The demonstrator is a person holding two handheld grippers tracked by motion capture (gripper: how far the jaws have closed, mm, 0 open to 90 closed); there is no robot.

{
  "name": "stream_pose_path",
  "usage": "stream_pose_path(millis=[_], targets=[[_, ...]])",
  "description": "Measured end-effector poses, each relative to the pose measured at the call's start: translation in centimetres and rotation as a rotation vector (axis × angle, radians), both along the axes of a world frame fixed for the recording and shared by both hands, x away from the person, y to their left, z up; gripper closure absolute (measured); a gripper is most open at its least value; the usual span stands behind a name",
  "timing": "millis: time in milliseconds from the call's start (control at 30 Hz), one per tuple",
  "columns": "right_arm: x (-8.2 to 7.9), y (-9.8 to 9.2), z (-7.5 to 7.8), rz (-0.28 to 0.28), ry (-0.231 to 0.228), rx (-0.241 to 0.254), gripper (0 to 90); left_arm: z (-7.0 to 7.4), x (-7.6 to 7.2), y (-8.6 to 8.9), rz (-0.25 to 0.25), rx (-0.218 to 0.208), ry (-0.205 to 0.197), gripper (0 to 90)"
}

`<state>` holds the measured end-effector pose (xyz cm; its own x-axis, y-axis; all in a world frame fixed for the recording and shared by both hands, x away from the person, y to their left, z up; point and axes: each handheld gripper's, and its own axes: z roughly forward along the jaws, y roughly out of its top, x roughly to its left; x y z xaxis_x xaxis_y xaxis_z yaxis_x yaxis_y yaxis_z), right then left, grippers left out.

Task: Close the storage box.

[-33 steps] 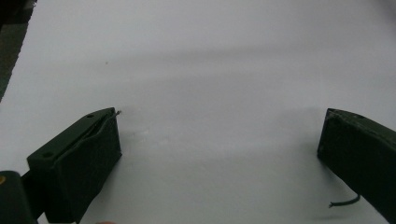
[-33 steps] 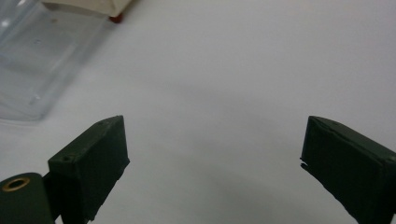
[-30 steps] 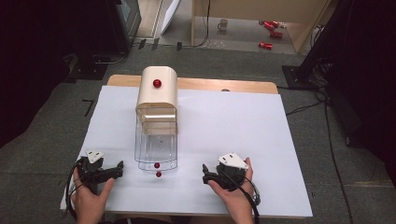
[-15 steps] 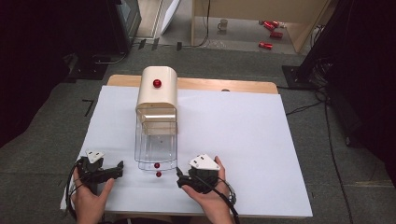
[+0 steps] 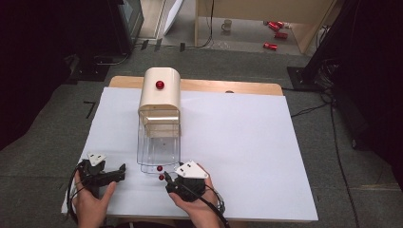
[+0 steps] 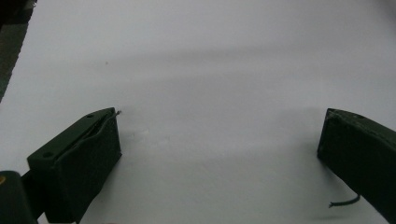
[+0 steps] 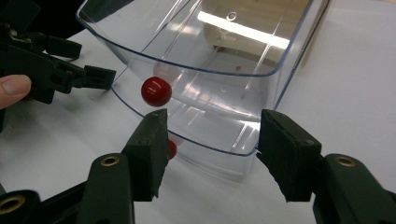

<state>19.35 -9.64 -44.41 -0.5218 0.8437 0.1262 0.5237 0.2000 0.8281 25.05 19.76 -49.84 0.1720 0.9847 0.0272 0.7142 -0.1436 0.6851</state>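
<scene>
Cream cabinet (image 5: 159, 90) stood mid-table, its clear drawers (image 5: 159, 149) pulled out; right gripper (image 5: 167, 183), jaws wide and empty, faced the lower drawer's red knob (image 7: 156, 91); left gripper (image 5: 121, 171), wide, rested apart on white table (image 5: 247, 142).

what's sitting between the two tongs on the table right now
In the high view, between the left tongs and right tongs lies bare white table sheet; the clear plastic drawer's small red knobs sit slightly beyond.
</scene>
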Motion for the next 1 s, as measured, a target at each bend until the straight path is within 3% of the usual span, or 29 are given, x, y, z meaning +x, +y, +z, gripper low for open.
stream_pose_path(millis=[333, 533, 1000], targets=[[-0.3, 1.3, -0.2, 0.024, -0.014, 0.012, 64.4, 0.0, 0.0, 0.0, 0.0, 0.0, 0.0, 0.0], [-0.2, 2.0, -0.5, 0.04, 0.003, 0.034, 71.0, 0.0, 0.0, 0.0, 0.0, 0.0, 0.0, 0.0], [0.1, 2.9, -0.2, 0.035, 0.006, 0.061, 74.9, 0.0, 0.0, 0.0, 0.0, 0.001, 0.0, 0.0]])
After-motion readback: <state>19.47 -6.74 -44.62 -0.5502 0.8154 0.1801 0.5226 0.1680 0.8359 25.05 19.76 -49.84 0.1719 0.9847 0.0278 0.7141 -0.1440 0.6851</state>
